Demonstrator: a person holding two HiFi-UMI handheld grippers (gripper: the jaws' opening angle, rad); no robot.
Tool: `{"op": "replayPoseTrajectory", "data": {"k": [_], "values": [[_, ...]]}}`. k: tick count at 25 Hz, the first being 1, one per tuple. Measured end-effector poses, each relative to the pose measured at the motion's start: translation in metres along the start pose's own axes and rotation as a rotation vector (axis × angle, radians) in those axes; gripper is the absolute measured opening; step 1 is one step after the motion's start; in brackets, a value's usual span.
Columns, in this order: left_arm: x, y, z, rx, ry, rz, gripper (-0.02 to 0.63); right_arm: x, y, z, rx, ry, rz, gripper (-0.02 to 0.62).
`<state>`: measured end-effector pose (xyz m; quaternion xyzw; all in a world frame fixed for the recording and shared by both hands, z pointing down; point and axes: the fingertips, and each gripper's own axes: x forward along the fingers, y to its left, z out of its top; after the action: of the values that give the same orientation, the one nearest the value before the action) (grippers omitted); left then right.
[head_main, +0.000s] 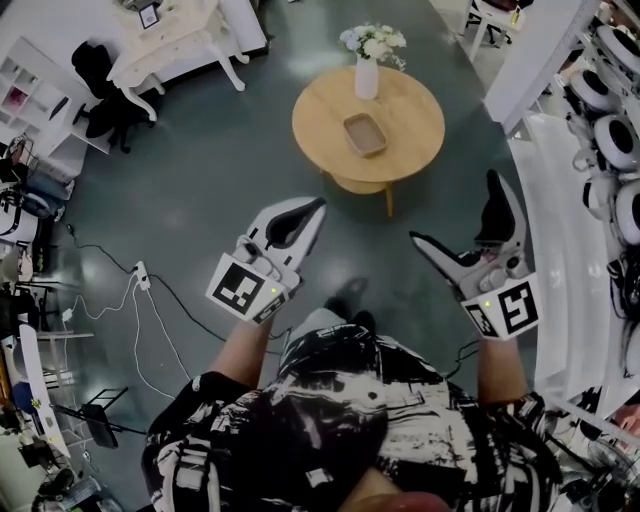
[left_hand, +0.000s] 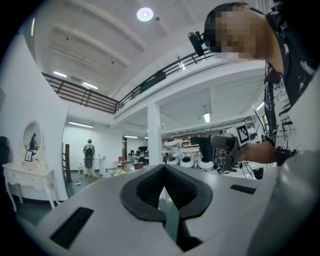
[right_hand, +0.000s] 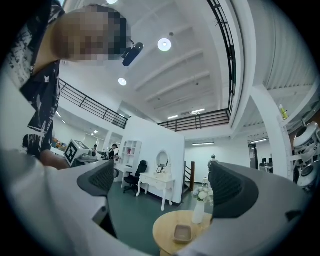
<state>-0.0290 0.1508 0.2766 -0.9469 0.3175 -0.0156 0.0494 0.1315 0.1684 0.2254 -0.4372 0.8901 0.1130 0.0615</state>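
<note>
Your left tongs (head_main: 318, 204) are closed on nothing. In the left gripper view (left_hand: 162, 169) the two dark pads meet at their tips, with only air in the loop behind them. Your right tongs (head_main: 455, 207) stand wide apart and empty. In the right gripper view (right_hand: 162, 182) the gap between the pads frames the round wooden desk (right_hand: 165, 225) low in the picture.

Each pair of tongs carries one marker cube, two in all, one at the left (head_main: 240, 288) and one at the right (head_main: 510, 308). Their black-and-white square patterns are the only print that can be made out.

In the head view the round wooden desk (head_main: 410, 110) sits at upper centre, beyond both tongs and well apart from them, with open grey floor (head_main: 230, 190) between. On it are one shallow tray (head_main: 364, 133) near the middle and one vase of white flowers (head_main: 367, 70) at the far edge.

Farther out, at upper left, stand one white dressing desk (head_main: 170, 45) and one black office chair (head_main: 100, 95) just beside it. At the left, one white power strip (head_main: 142, 275) lies on the floor with cables trailing off — and a white counter with round white units (head_main: 612, 140) curves down the right edge.
</note>
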Motion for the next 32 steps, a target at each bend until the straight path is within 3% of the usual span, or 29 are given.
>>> {"op": "replayPoseTrajectory", "data": {"k": [11,25,32], "values": [[0.068,0.088,-0.028,-0.012,-0.025,-0.04,0.0,0.081,-0.055,-0.039,-0.043,0.026,-0.018,0.575],[0.168,0.305,-0.056,-0.074,-0.024,-0.087,0.0,0.295,-0.149,-0.108,-0.032,0.113,-0.045,0.575],[0.199,0.381,-0.059,-0.065,-0.017,-0.106,0.0,0.365,-0.173,-0.128,-0.026,0.138,-0.063,0.575]]}}
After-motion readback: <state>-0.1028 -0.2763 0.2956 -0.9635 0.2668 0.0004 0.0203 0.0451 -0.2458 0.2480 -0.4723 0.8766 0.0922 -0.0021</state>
